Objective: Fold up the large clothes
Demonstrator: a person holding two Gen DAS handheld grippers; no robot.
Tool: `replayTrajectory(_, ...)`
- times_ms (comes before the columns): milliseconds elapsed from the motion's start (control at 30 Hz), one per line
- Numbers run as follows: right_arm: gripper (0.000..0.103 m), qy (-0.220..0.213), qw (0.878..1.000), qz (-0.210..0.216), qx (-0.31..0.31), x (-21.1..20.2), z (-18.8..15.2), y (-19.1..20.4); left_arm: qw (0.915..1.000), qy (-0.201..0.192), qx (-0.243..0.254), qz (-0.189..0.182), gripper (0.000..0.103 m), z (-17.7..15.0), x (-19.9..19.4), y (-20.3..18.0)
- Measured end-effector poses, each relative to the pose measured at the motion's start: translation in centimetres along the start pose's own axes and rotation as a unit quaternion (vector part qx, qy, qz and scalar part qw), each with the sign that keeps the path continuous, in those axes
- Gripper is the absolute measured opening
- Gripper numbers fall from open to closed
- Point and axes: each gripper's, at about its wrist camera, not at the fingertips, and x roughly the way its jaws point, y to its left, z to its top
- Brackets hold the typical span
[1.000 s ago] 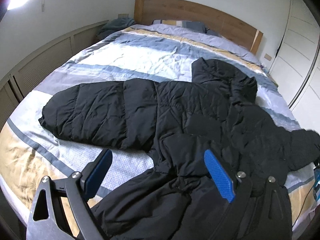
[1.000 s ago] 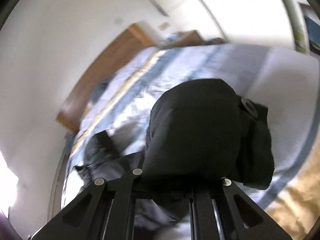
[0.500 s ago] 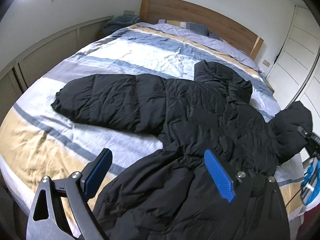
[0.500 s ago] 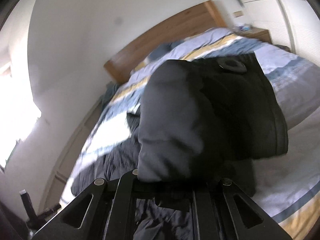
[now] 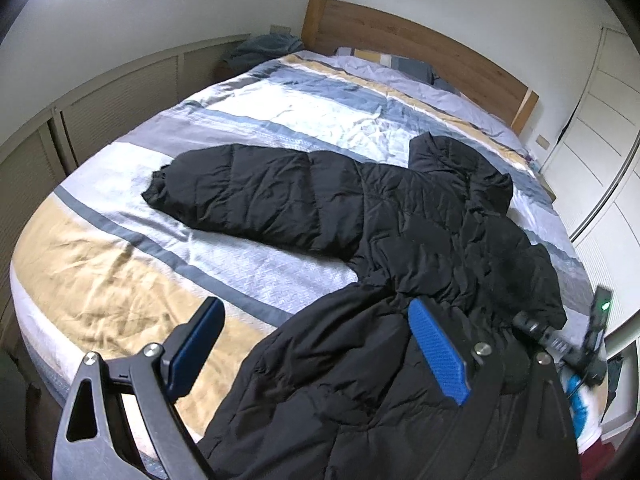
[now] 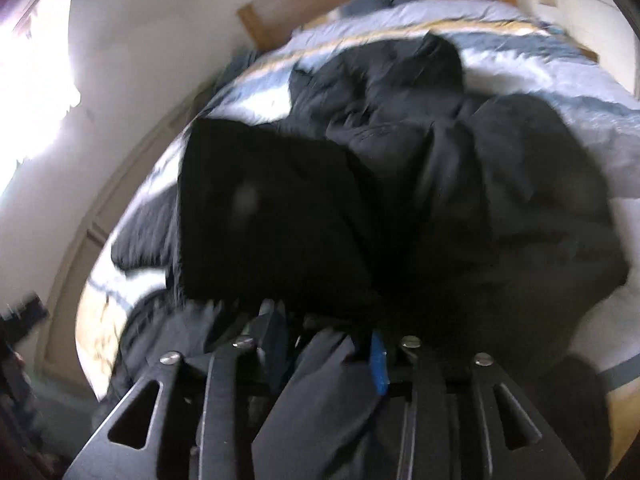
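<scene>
While my left gripper (image 5: 316, 354) hangs over the foot corner of the bed (image 5: 120, 272), its blue pads (image 5: 438, 354) stand wide apart with nothing between them, just as they did a second ago. The black puffer jacket (image 5: 400, 240) lies spread on the striped bedding, one sleeve (image 5: 256, 196) stretched flat toward the left edge, the hood (image 5: 452, 160) pointing at the wooden headboard (image 5: 420, 44), the hem bunched under my left view. Compared with a second ago, that view has pulled back, so more of the bed's near end and tan stripe shows.

My right gripper (image 6: 324, 344) is where the change is. A second ago it carried the other sleeve (image 6: 276, 220) lifted clear, clamped tight. Now that sleeve has been swung in over the jacket's body, and the jaws have just been opening: a narrow gap shows between the blue pad (image 6: 378, 364) and its partner, with dark fabric still lying in it. The picture is smeared by motion, so I cannot tell whether the pads still press the cloth. From my left view, the right gripper's body sits at the jacket's right edge, beside the folded-in cuff (image 5: 524, 280).
</scene>
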Motion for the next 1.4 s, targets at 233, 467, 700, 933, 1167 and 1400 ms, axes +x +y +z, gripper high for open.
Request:
replayTrajectory(233,0.042,0.031,0.999,0.016,-0.027,0.8,-2.6,1.9,0.9994,-0.027,0.020,0.002,0.094,-0.1,-2.5,-1.0)
replayTrajectory(467,0.042,-0.017,0.999,0.002,-0.046,-4.4,-2.3,3.0,0.9976,-0.003,0.068,-0.007,0.094,0.4,-1.5,-5.6)
replayTrajectory(700,0.058,-0.081,0.993,-0.080,-0.029,-9.3,1.8,-2.7,0.9919,0.007,0.121,-0.037,0.094,1.8,3.5,-14.6)
replayTrajectory(933,0.061,-0.085,0.989,-0.121,-0.015,-8.2,5.4,-7.6,0.9869,0.033,0.144,-0.064,0.094,3.9,12.9,-22.3)
replayTrajectory(1167,0.061,-0.069,0.987,-0.142,-0.008,-3.5,7.7,-10.9,0.9830,0.080,0.138,-0.090,0.094,4.5,22.4,-27.1)
replayTrajectory(1400,0.065,-0.055,0.989,-0.140,-0.002,0.2,8.0,-12.6,0.9754,0.131,0.137,-0.112,0.094,1.5,26.6,-27.2)
